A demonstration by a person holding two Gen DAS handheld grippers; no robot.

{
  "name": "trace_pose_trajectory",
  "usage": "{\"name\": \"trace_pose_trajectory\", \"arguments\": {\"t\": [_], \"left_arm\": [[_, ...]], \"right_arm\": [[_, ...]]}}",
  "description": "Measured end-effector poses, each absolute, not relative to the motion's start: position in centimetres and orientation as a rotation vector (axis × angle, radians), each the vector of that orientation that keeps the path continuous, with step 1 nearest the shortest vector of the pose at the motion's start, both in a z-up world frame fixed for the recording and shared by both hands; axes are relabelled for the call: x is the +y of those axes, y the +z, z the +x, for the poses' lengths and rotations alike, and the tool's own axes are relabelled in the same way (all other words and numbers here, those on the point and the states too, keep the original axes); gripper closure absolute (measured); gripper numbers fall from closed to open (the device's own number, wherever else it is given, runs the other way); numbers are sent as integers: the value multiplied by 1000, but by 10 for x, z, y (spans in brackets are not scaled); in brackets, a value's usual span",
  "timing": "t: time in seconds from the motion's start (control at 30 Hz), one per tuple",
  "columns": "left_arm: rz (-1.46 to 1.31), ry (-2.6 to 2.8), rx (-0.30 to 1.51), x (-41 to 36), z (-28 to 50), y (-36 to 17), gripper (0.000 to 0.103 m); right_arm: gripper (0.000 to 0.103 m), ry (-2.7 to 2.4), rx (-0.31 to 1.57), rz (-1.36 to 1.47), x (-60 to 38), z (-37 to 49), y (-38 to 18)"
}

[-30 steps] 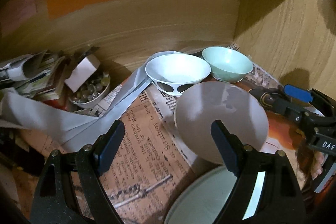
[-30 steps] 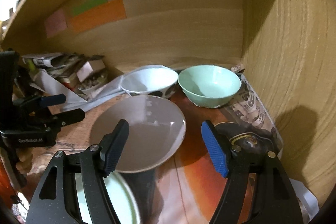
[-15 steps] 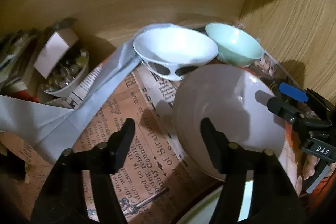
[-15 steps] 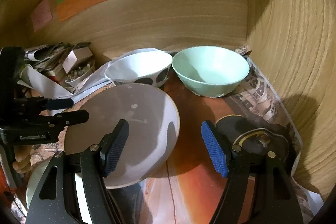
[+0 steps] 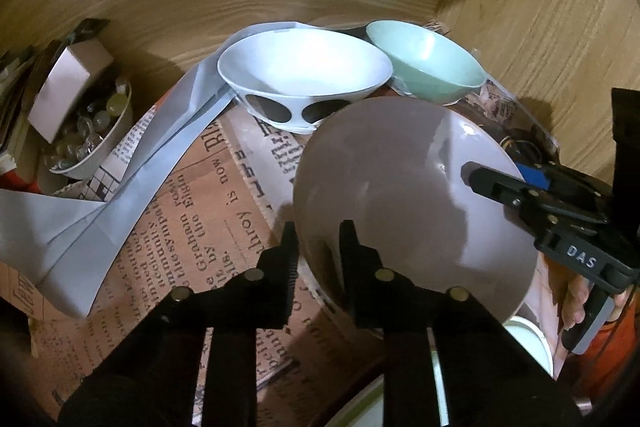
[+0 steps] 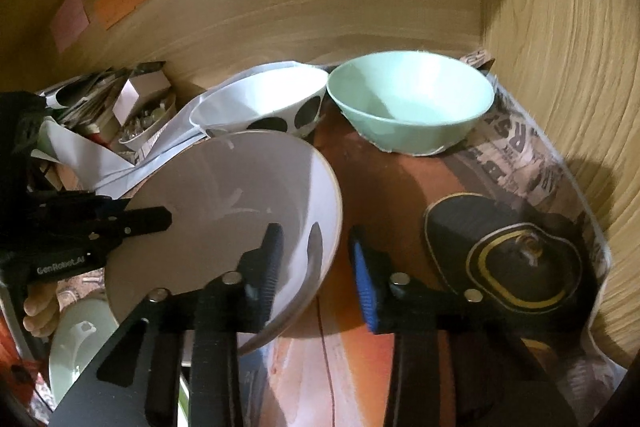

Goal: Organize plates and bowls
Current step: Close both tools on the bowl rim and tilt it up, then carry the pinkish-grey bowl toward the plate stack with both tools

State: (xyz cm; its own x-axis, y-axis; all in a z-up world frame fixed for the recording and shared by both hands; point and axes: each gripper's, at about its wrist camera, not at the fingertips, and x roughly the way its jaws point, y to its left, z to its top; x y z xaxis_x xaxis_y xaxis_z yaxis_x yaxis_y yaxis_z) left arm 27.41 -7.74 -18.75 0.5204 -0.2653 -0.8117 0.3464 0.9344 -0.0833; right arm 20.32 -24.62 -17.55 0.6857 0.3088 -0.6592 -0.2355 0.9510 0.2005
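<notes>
A grey-pink bowl [image 5: 400,187] [image 6: 224,187] sits tilted in the middle of the shelf, over a pale green plate [image 6: 80,339]. My left gripper [image 5: 318,239] is shut on its near rim, one finger inside and one outside. On the opposite rim, my right gripper [image 6: 316,255] has its jaws closing. The bowl's wall stands between them, with a sliver of gap still showing at the inner finger. Behind stand a white bowl with black spots [image 5: 304,67] [image 6: 260,103] and a mint bowl [image 5: 428,67] [image 6: 408,99], side by side against the back wall.
Newspaper [image 5: 192,211] lines the wooden shelf. A folded grey paper strip [image 5: 140,163] and a small bowl of marbles [image 5: 92,131] lie at the left. A black object with a gold ring [image 6: 520,267] lies near the right wall [image 6: 580,67].
Both grippers came down and in toward the grey-pink bowl. The left jaws went from wide apart to closed on its rim. The right jaws narrowed around the other rim.
</notes>
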Motion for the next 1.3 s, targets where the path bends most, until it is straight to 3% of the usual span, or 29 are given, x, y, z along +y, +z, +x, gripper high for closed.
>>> {"name": "trace_pose_trajectory", "arguments": {"t": [0.1,0.67,1.3], "left_arm": [[107,-365,945,-79,272,-186,86],[123,-342,891,-83,258,-170,86],[62,-297,731,-44,189,-125,86]], "right_arm": [[84,323,771,118,-246,205,-178],[84,318,696,153,-250,187,-156],[84,382,532,91,-214,132,-108]]}}
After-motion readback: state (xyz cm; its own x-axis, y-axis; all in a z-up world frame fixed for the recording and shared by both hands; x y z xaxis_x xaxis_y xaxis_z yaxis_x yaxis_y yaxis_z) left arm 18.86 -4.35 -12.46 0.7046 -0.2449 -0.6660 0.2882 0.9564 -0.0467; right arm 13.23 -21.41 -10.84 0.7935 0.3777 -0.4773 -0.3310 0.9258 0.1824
